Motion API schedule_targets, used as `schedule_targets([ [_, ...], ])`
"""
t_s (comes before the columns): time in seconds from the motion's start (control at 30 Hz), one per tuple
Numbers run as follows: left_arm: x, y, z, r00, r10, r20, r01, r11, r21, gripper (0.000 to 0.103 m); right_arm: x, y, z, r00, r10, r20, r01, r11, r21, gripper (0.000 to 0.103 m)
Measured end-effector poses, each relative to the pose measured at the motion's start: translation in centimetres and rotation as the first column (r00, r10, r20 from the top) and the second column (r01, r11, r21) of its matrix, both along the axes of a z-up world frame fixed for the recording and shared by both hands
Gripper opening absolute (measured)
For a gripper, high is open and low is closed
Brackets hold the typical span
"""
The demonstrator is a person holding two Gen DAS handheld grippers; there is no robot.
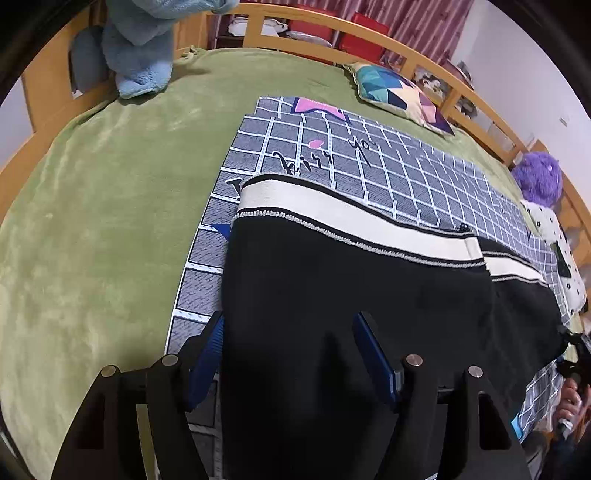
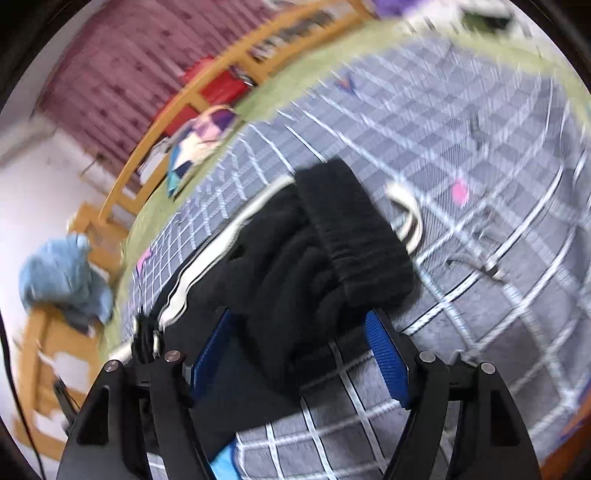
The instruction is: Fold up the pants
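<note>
Bed with green plush cover (image 1: 92,206) and wooden rail frame (image 1: 332,27).
Grey mat with white grid lines and black lettering (image 1: 388,162), spread flat on the bed cover.
Black knit pants with cream side stripe (image 1: 332,280), lying on the grid mat; in the right wrist view the ribbed black waistband (image 2: 354,236) sits bunched on top of the fabric.
Light blue plush toy (image 1: 140,44), at the bed's far corner.
Patchwork cushion of multicoloured triangles (image 1: 402,94), against the rail.
Purple fuzzy toy (image 1: 539,177), near the rail.
Left hand-held gripper (image 1: 288,332): blue pads spread, black fabric between them, not pinched.
Right hand-held gripper (image 2: 299,332): pads spread either side of bunched fabric, no pinch; view blurred.
</note>
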State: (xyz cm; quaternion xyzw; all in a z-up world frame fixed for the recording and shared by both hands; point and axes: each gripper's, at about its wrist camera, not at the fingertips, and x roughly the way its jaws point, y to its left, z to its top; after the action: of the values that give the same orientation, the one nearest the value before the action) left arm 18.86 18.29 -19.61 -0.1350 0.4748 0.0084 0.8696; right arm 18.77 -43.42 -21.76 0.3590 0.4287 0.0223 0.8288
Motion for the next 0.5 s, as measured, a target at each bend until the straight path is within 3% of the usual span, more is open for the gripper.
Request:
schedule_targets([
  [0.03, -0.3, 0.0, 0.2, 1.0, 0.007, 0.003, -0.007, 1.0, -0.001, 0.068, 1.0, -0.4, -1.4, 0.999, -0.021, -0.027, 0.023, 0.998, 0.066, 0.08],
  [0.1, -0.9, 0.0, 0.5, 1.0, 0.018, 0.009, -0.018, 1.0, -0.018, 0.068, 2.0, -1.3, -2.8, 0.996, -0.082, -0.04, 0.088, 0.983, 0.163, 0.082],
  [0.17, -1.7, 0.2, 1.0, 0.999, 0.025, 0.024, -0.025, 0.999, -0.03, 0.068, 2.8, -2.1, -2.2, 0.985, -0.17, -0.028, 0.172, 0.968, 0.185, 0.062],
  [0.23, -2.2, 0.2, 1.6, 0.999, 0.023, 0.046, -0.022, 0.999, -0.037, 0.068, 3.8, -2.6, 0.2, 0.983, -0.175, 0.049, 0.169, 0.979, 0.113, 0.043],
  [0.33, -2.5, -0.1, 2.9, 0.997, -0.003, 0.074, 0.006, 0.999, -0.037, 0.068, 3.7, -2.6, 4.9, 0.975, -0.072, 0.21, 0.069, 0.997, 0.02, 0.041],
  [0.37, -2.5, -0.4, 3.3, 0.996, -0.02, 0.085, 0.022, 0.999, -0.026, 0.068, 3.1, -2.2, 6.7, 0.962, -0.022, 0.271, 0.036, 0.998, -0.05, 0.041],
  [0.43, -2.1, -1.4, 3.5, 0.994, -0.05, 0.094, 0.05, 0.999, 0.01, 0.068, 2.5, -2.0, 7.1, 0.964, 0.031, 0.265, 0.012, 0.987, -0.16, 0.051],
  [0.5, -1.7, -2.2, 3.4, 0.994, -0.07, 0.088, 0.068, 0.997, 0.031, 0.068, 2.9, -1.8, 4.9, 0.984, 0.071, 0.164, -0.023, 0.96, -0.278, 0.06],
])
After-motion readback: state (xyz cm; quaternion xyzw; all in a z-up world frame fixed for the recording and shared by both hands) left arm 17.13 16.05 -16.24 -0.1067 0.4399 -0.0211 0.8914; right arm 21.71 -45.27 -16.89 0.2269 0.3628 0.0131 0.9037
